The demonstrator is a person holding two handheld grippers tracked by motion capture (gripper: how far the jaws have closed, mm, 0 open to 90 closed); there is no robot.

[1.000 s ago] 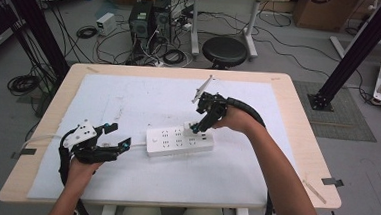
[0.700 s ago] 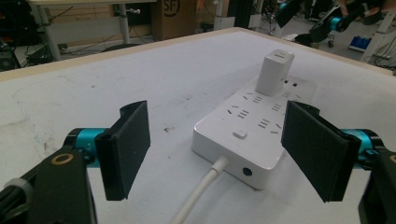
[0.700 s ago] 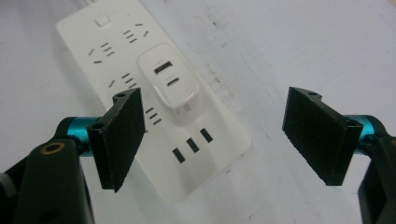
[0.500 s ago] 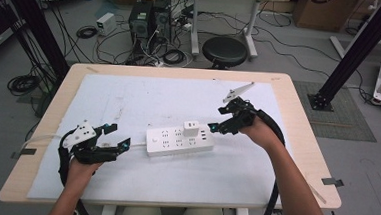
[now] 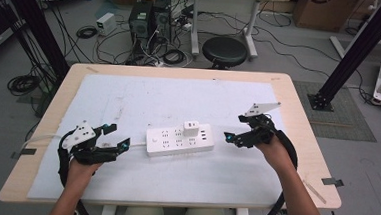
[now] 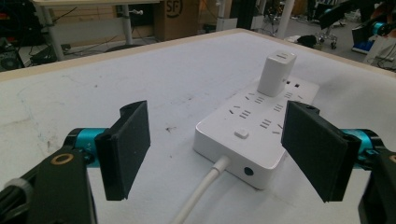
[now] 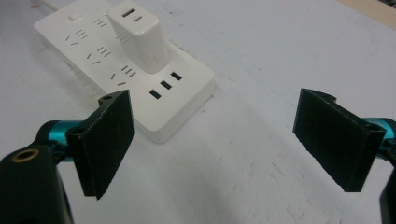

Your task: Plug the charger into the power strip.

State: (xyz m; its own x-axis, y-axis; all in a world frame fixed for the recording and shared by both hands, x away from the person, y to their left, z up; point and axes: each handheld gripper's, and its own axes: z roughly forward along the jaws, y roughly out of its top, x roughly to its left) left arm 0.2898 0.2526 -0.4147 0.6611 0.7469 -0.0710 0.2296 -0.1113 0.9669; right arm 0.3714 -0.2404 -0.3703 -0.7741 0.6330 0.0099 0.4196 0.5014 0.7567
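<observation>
The white power strip (image 5: 180, 141) lies flat on the pale sheet (image 5: 179, 102) covering the bench (image 5: 299, 99), between the two grippers. A small white charger (image 5: 191, 127) stands upright, plugged into the strip's far row of sockets; neither bears any readable writing.

The left gripper (image 5: 110, 143) hovers low just off the strip's cabled end, its fingers (image 6: 125, 147) spread wide and holding nothing. Seen along those fingers, the strip's end with its cable (image 6: 201, 191) and round hole sits just ahead, in line with the gap but not yet between the pads.

The right gripper (image 5: 233, 132) sits off the strip's other end, a little apart from it. Its fingers (image 7: 105, 140) have just been opening and now stand wide, with only bare sheet between them; the strip's end with its three slot ports lies ahead and toward the left-hand finger.

Beyond the left fingers, a cardboard box (image 6: 180, 16) on the floor carries the printed letters "SF"
</observation>
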